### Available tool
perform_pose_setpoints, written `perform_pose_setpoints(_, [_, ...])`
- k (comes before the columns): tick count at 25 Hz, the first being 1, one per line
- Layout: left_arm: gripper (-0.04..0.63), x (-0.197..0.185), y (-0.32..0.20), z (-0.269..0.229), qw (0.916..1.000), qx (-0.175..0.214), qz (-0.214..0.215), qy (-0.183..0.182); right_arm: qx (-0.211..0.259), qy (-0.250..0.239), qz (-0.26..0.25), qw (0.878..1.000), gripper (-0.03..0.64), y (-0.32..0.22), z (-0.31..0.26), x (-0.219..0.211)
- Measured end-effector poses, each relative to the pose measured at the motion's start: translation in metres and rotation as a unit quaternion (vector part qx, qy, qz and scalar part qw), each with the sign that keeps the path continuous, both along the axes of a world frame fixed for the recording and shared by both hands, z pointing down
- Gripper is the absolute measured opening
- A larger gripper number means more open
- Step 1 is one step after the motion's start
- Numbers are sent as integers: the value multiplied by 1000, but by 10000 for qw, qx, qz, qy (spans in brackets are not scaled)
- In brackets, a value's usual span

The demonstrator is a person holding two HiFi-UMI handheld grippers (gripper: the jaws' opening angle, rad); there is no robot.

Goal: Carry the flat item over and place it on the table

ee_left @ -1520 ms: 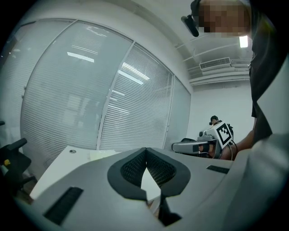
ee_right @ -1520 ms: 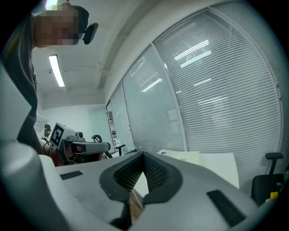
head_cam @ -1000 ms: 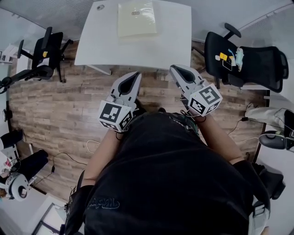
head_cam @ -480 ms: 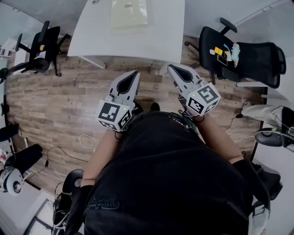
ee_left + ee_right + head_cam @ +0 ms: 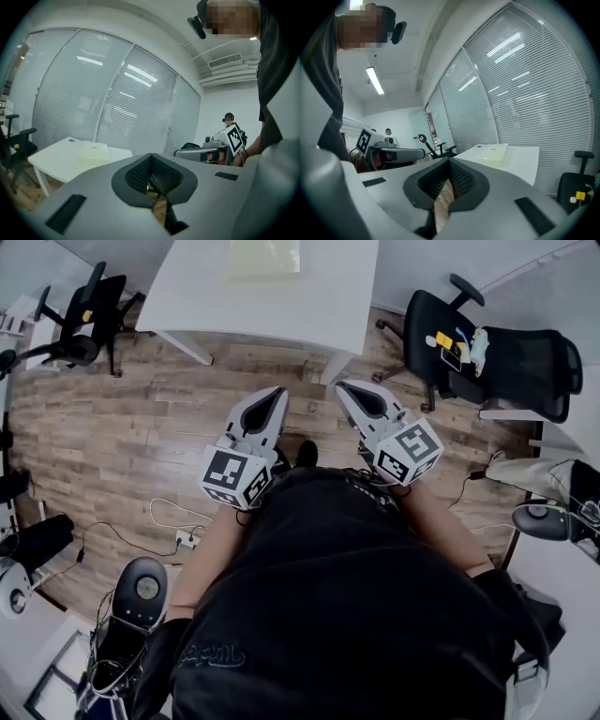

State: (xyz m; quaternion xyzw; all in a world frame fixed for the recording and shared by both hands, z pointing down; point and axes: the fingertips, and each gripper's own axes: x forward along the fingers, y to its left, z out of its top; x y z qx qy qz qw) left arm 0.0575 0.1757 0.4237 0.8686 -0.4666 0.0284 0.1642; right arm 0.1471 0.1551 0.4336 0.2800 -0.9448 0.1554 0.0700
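Observation:
The flat item, a pale yellow-green sheet, lies on the white table at the top edge of the head view. It also shows in the left gripper view and the right gripper view. My left gripper and right gripper are held side by side in front of my body, over the wooden floor and well short of the table. Both are shut with nothing between their jaws. Each gripper view shows the other gripper: the right gripper and the left gripper.
Black office chairs stand at the left and right of the table. Cables and a power strip lie on the wooden floor. A black round-topped device stands at lower left. A glass wall with blinds runs behind the table.
The table and the flat item have slid toward the top edge of the head view. The black round-topped device has come into view at lower left. Both grippers stay shut and empty.

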Motion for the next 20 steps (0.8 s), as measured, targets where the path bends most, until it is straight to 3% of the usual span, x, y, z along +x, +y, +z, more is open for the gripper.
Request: perform_pose_setpoints(20, [14,-3,17,2,9997,-47,-243,-81,-34,-78,-276,9996,21,12,2,-10])
